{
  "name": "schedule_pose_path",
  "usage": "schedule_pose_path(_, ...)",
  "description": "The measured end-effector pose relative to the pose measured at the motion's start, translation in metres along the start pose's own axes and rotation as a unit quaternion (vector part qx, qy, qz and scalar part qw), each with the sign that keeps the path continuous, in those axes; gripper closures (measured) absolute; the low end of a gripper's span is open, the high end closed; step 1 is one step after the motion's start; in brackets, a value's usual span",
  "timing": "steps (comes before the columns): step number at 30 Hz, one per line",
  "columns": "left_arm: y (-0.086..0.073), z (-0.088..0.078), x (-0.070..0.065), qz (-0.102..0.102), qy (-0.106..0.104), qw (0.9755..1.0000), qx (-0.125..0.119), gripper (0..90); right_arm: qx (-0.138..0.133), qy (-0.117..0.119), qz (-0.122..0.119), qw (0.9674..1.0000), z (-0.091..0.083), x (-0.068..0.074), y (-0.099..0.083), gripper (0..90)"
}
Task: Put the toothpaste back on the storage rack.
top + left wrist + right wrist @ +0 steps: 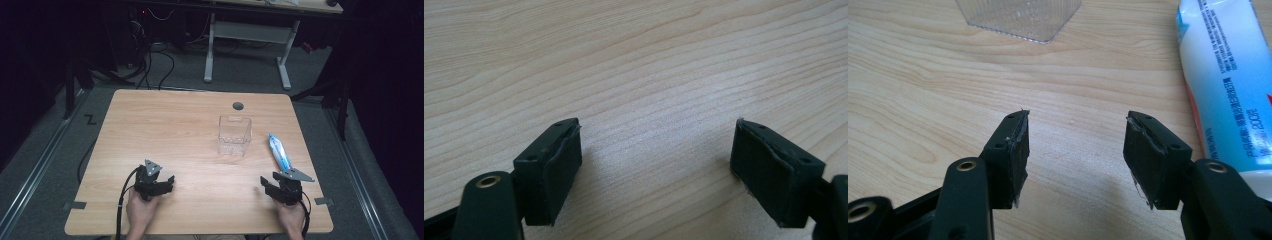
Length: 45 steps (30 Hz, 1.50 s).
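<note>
A blue and white toothpaste tube (pixel 279 152) lies flat near the table's right edge; in the right gripper view the tube (pixel 1228 85) runs along the right side, just beyond the right jaw. A clear plastic box (pixel 234 135) stands upright mid-table, and its base (pixel 1020 17) is at the top of the right gripper view. My right gripper (pixel 267 183) rests low near the front right, open, bare wood between its jaws (pixel 1075 150). My left gripper (pixel 170 181) sits at the front left, open over bare wood (pixel 656 170).
The wooden table (pixel 165 125) has a round cable hole (pixel 238 105) near its far edge. Beyond the table stand a white desk frame (pixel 247 45) and loose cables on the grey floor.
</note>
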<state>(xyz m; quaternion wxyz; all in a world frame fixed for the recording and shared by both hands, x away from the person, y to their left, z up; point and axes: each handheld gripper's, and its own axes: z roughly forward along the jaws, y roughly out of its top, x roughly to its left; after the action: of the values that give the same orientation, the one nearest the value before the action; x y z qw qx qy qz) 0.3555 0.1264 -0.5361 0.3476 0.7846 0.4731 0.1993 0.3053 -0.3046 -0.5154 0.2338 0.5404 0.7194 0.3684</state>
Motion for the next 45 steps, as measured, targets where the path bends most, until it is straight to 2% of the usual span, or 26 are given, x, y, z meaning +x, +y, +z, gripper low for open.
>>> schedule_pose_path(13,0.000,0.000,0.000,0.000,0.000,1.0000,0.000,21.0,-0.011,0.002,0.005,0.9999,-0.007,-0.004,0.006,42.5)
schedule_pose_path(33,0.000,0.000,0.000,0.000,0.000,1.0000,0.000,20.9,-0.022,-0.003,0.019,0.9996,-0.018,-0.018,0.021,46.1)
schedule_pose_path(38,0.000,0.000,0.000,0.000,0.000,1.0000,0.000,20.9,-0.030,-0.002,0.015,0.9994,-0.021,-0.021,0.028,48.0)
schedule_pose_path(45,0.000,0.000,0.000,0.000,0.000,1.0000,0.000,20.9,-0.025,-0.003,0.015,0.9996,-0.019,-0.025,0.034,49.7)
